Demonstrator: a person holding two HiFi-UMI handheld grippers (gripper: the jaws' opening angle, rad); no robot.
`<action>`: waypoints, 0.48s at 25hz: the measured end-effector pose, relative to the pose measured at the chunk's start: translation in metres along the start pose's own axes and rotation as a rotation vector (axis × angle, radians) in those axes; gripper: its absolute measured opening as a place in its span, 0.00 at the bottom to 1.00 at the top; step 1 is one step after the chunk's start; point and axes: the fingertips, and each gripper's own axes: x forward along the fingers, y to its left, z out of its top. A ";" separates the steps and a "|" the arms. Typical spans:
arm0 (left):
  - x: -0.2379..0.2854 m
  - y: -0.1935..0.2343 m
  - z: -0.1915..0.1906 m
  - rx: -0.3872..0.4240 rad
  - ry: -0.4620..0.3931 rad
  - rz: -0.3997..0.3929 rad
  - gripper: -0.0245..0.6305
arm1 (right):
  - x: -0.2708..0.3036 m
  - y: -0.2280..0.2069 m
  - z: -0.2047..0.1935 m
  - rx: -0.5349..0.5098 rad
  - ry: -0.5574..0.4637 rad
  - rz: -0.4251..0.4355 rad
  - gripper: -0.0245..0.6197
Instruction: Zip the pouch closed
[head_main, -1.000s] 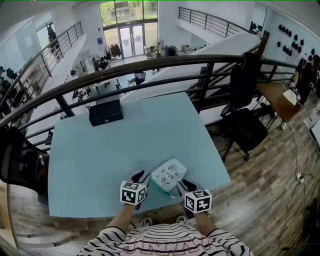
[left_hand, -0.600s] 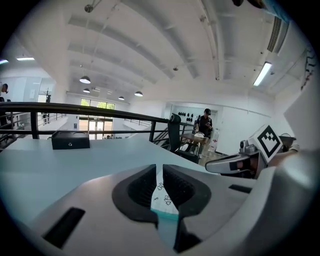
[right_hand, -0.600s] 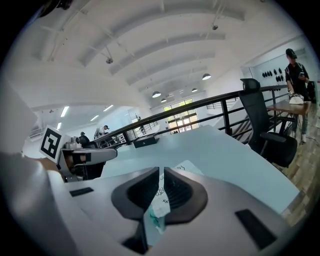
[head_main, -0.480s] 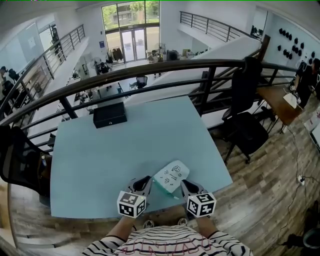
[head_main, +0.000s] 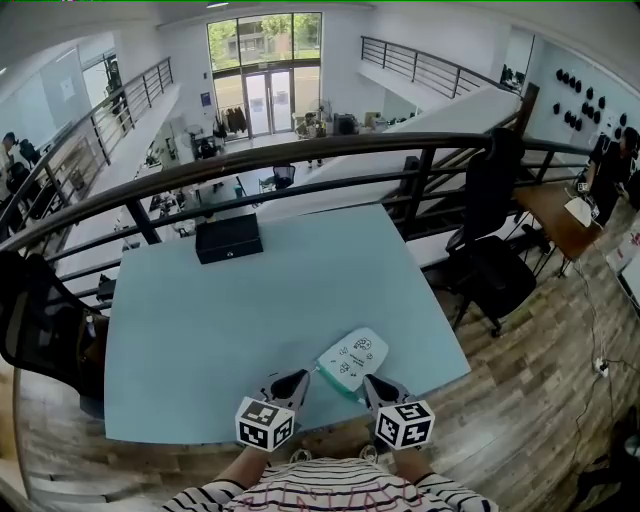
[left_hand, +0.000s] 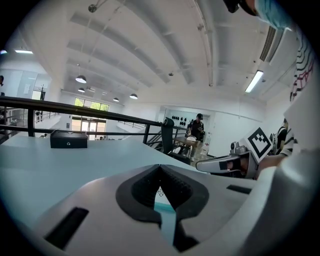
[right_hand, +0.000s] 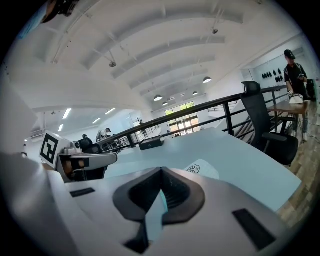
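Now my left tongs and right tongs have shut empty, drawn nearer than the pouch; I judge zipping over.

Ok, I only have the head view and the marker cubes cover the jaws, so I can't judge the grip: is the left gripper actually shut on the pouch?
Observer: Yes. In the left gripper view the left gripper is shut, pinching a teal edge of the pouch between its pads.
Operator: And the right one?
Observer: Same. The right gripper is shut on a teal edge of the pouch too.
Operator: Can you see the zip pull from there?
Observer: No, neither gripper view shows it. Beyond the right jaws only the pouch's white printed face shows.
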 end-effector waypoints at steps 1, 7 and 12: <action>-0.003 0.001 -0.002 -0.001 0.000 -0.004 0.07 | 0.000 0.002 -0.002 0.001 0.000 -0.007 0.08; -0.020 0.010 -0.007 0.005 0.006 -0.026 0.07 | 0.000 0.012 -0.014 0.025 -0.003 -0.049 0.08; -0.025 0.013 -0.011 0.008 0.010 -0.063 0.07 | 0.003 0.018 -0.014 0.045 -0.017 -0.071 0.08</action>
